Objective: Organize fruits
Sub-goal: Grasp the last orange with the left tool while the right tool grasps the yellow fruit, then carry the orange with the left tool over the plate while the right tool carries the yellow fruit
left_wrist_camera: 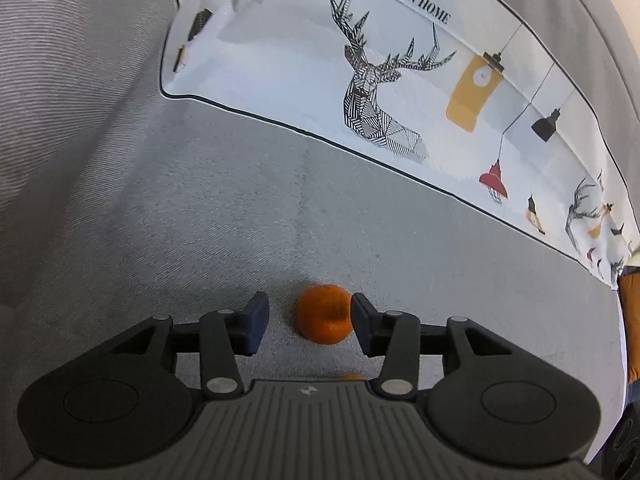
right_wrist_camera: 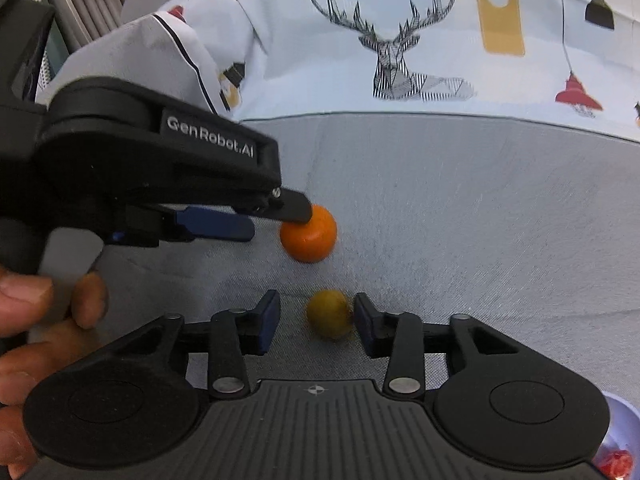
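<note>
Two fruits on a grey woven sofa seat (left_wrist_camera: 200,208), in front of a white printed cushion (left_wrist_camera: 304,60) with a line-drawn stag and hanging lamps. Left tool (left_wrist_camera: 310,316) pitched down over an orange (left_wrist_camera: 324,314), jaws parted: the right pad looks to touch the peel, the left pad stands clear, so released, not clamped. In the right wrist view the same tool (right_wrist_camera: 294,216) is seen with a black fingertip resting against the top of the orange (right_wrist_camera: 310,236). Right tool (right_wrist_camera: 316,316) likewise straddling a small yellow-green fruit (right_wrist_camera: 330,314), right pad just at its side, left pad apart; no grip. Probably two fruits set side by side on the seat for sorting. Orange round, matte, finely dimpled; the smaller fruit oval and smooth, slightly blurred. Seat fabric ribbed and soft, likely to let round fruit settle rather than roll. Fingers of a hand (right_wrist_camera: 44,308) wrapped round the left tool's grip.
</note>
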Demonstrator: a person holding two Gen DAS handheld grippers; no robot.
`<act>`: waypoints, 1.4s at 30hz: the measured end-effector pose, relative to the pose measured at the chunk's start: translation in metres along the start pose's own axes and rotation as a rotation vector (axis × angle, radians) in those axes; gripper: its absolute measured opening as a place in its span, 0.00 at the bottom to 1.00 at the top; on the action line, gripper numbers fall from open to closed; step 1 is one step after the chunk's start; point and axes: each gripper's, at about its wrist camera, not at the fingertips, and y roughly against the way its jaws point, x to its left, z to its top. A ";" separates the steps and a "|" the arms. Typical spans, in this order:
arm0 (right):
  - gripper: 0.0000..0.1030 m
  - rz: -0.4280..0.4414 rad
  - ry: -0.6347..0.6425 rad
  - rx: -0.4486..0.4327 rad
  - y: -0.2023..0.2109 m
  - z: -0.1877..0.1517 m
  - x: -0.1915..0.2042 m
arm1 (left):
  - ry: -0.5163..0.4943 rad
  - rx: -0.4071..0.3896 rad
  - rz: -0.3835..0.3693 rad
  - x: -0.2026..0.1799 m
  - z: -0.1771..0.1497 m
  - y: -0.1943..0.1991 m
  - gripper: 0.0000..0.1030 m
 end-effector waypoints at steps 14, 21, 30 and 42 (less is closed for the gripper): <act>0.25 -0.066 -0.067 -0.045 0.025 0.000 -0.018 | -0.129 0.025 0.033 -0.023 -0.001 -0.018 0.39; 0.25 -0.070 -0.063 -0.092 0.056 0.003 -0.027 | -0.135 -0.022 0.088 -0.025 -0.004 -0.002 0.37; 0.25 -0.069 -0.114 -0.201 0.144 -0.009 -0.050 | -0.135 -0.102 0.051 -0.051 -0.029 0.055 0.37; 0.25 -0.128 -0.171 -0.334 0.235 -0.071 -0.092 | -0.206 -0.191 -0.111 -0.109 -0.121 0.134 0.37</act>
